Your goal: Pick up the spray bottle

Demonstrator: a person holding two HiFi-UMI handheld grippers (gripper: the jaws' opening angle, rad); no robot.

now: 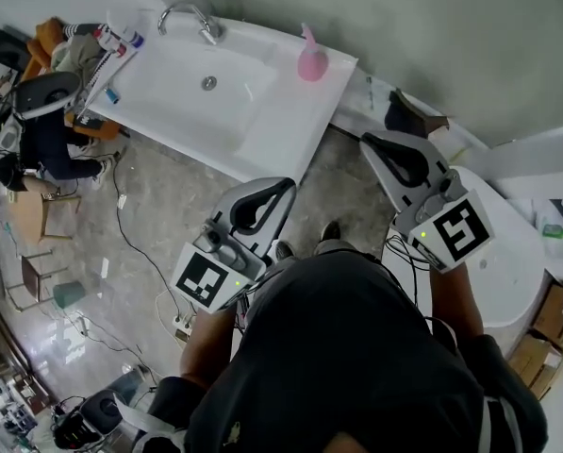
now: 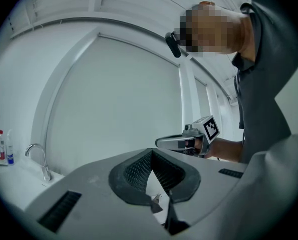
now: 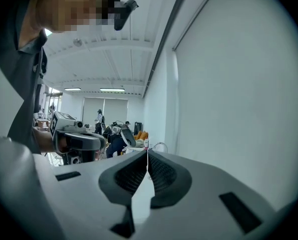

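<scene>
White glossy sink counter, chrome faucet, pink cone-shaped spray bottle at its edge; left gripper and right gripper, ribbed black pads, jaws together on nothing.

There is one pink plastic spray bottle. There is one white rectangular sink tabletop, with one curved chrome faucet and one round metal drain. Two small upright bottles show: the red-marked bottle and the blue-marked bottle. There are two grey tools, the left hand-held gripper and the right hand-held gripper. They carry two black-and-white marker cubes, the left cube and the right cube.
</scene>
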